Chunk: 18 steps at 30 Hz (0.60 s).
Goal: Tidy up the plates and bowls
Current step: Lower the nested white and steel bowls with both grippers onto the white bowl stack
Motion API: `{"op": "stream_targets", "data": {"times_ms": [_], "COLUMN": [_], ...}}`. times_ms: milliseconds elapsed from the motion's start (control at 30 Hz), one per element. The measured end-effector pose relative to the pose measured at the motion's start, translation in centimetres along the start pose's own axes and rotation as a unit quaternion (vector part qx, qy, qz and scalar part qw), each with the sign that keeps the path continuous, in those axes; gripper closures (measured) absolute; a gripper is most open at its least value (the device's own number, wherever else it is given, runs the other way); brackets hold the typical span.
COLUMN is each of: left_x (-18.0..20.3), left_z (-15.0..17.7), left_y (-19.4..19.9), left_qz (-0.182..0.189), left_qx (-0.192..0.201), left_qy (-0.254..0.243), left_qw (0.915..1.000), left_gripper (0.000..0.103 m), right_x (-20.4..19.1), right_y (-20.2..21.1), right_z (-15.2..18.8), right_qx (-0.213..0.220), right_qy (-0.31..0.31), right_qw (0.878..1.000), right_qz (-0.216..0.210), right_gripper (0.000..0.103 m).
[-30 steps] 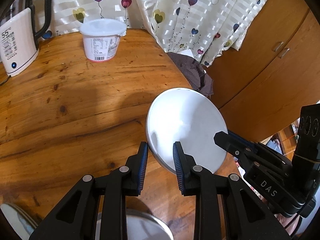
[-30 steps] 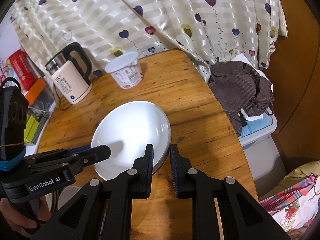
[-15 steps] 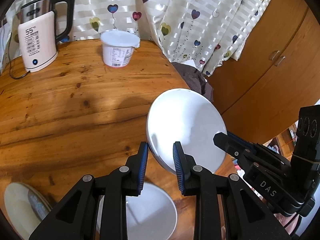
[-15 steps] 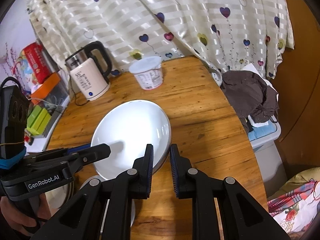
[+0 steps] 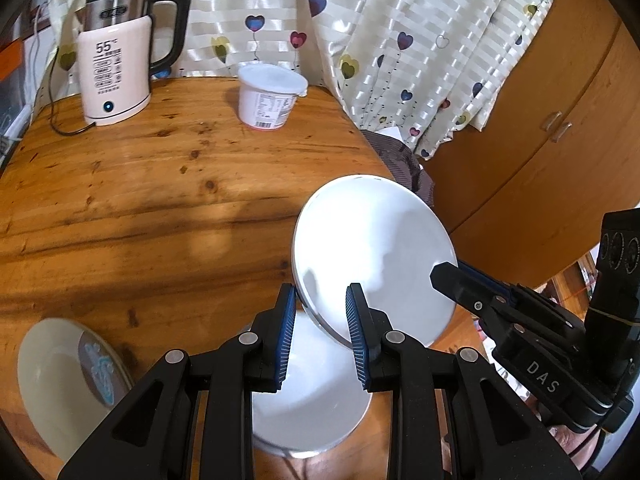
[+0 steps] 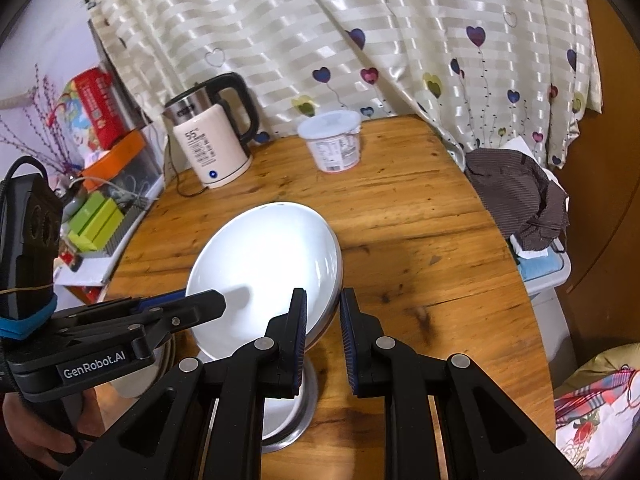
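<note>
You are holding one white plate (image 5: 372,256) off the surface (image 5: 160,200) with both tools: the left hand-held gripper (image 5: 320,334) is clamping its near rim, and the right hand-held gripper (image 6: 323,336) is clamping the opposite rim, sharing the load. A second white plate (image 5: 312,408) is lying directly beneath the grippers, likely the stacking target. Compared with a second ago, more of that lower plate is showing, and a patterned plate (image 5: 60,376) is appearing left of the left gripper.
</note>
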State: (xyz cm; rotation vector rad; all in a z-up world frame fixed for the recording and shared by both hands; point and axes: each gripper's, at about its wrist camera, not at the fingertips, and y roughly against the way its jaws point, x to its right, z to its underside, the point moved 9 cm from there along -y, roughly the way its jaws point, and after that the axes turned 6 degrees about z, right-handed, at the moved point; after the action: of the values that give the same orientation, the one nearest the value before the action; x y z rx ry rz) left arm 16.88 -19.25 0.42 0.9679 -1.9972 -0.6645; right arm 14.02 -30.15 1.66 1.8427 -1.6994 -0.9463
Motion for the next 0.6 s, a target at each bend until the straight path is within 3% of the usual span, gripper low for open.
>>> {"op": "stream_targets", "data": {"times_ms": [600], "left_x": [-2.1], "left_z": [4.2], "left_y": [1.9], "left_qz": [-0.025], "left_qx": [-0.012], "left_qy": [0.019], "left_qw": [0.9994], "left_gripper": [0.076], "right_x": [-3.1], "right_y": [0.3], "right_z": [3.8], "right_qx": [-0.024], "right_qy": [0.012], "right_qw": [0.999], "right_qz": [-0.027], "right_gripper": [0.086]}}
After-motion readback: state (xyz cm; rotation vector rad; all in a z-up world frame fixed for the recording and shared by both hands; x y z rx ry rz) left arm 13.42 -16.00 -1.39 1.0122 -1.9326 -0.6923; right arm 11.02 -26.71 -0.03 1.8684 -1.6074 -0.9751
